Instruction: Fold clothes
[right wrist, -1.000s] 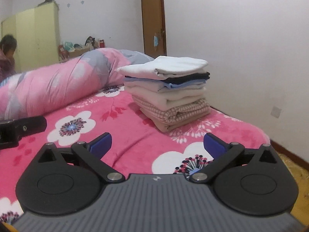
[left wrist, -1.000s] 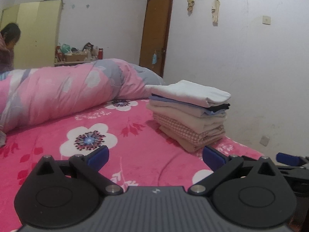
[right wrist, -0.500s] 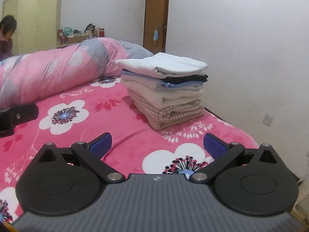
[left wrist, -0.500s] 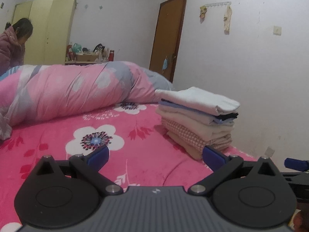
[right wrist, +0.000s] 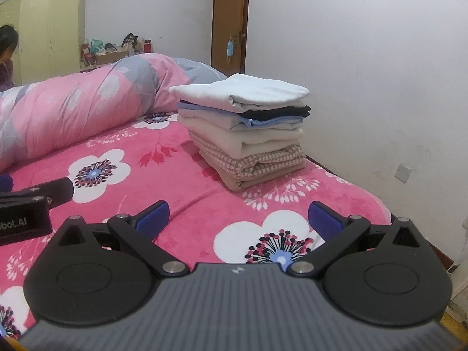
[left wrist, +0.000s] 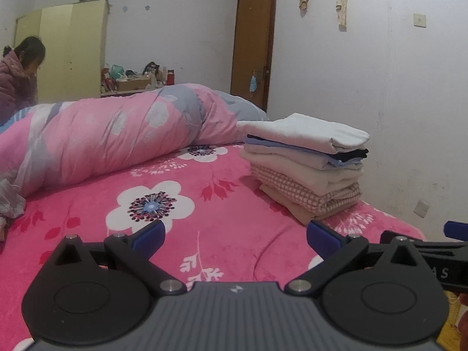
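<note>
The left tool [left wrist: 235, 235] hangs low over the pink flowered bed [left wrist: 228, 228] with its blue-padded fingers [left wrist: 147, 235] spread wide and nothing between them; the right tool [right wrist: 238, 219] is likewise released, its fingers [right wrist: 324, 219] far apart over a white flower printed near the bed's near edge. Each tool shows in the other's view: the right one pokes in at the right margin of the left view [left wrist: 438, 251], and the left one's black body lies at the left margin of the right view [right wrist: 32, 204], so the two sit side by side above the near part of the bed. Beyond them, toward the bed's right edge by the wall, stands the stack of folded clothes [right wrist: 242, 128], resting on the bedspread and well apart from both tools. Its top piece is a white garment [right wrist: 239, 92], under it a black and a light blue layer, then a cream one, a checked pink-and-beige piece [right wrist: 263, 161] and a tan one at the bottom. Behind the stack, a rolled pink and grey quilt [left wrist: 117, 137] lies across the far side of the bed. Past it are a brown door [left wrist: 253, 41], a yellow wardrobe [left wrist: 73, 49] and, at the far left, a person in a purple jacket [left wrist: 17, 82].
</note>
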A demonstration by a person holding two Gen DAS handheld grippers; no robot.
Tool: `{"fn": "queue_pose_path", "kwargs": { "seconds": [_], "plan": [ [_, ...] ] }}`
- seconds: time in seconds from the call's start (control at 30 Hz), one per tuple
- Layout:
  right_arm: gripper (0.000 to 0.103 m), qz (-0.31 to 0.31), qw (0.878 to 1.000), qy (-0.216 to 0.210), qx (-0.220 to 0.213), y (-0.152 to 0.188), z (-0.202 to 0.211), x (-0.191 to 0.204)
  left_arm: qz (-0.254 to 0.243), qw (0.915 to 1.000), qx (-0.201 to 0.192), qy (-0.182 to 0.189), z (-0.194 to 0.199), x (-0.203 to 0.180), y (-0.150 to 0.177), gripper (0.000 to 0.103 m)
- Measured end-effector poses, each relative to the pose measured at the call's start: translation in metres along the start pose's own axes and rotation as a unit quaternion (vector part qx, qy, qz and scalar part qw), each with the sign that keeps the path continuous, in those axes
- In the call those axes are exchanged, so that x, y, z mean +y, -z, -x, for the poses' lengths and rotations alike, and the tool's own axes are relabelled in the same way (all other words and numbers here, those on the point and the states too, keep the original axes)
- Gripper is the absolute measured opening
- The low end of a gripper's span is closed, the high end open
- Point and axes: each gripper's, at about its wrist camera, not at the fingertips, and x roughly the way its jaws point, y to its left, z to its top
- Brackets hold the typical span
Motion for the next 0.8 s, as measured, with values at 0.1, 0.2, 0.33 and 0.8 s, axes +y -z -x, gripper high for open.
{"fn": "queue_pose_path", "kwargs": {
  "seconds": [0.1,0.2,0.33,0.8],
  "plan": [
    [0.102,0.0,1.0,0.001,-0.001,0.0007,0.0014,-0.0003,-0.003,1.0,-0.001,0.0,0.0015,-0.0028,0.0001,0.103],
    [0.102,-0.003,1.0,0.001,-0.002,0.0012,0.0028,-0.0015,-0.001,1.0,0.0,0.003,0.0029,-0.0037,-0.0001,0.103],
    [0.102,-0.007,1.0,0.002,-0.003,0.0016,0.0048,-0.0034,-0.003,1.0,-0.002,0.003,0.0042,-0.0039,0.0001,0.103],
    [0.102,-0.014,1.0,0.003,0.004,0.0029,0.0032,-0.0073,-0.006,1.0,-0.005,0.0,0.0042,-0.0067,0.0013,0.103]
  ]
}}
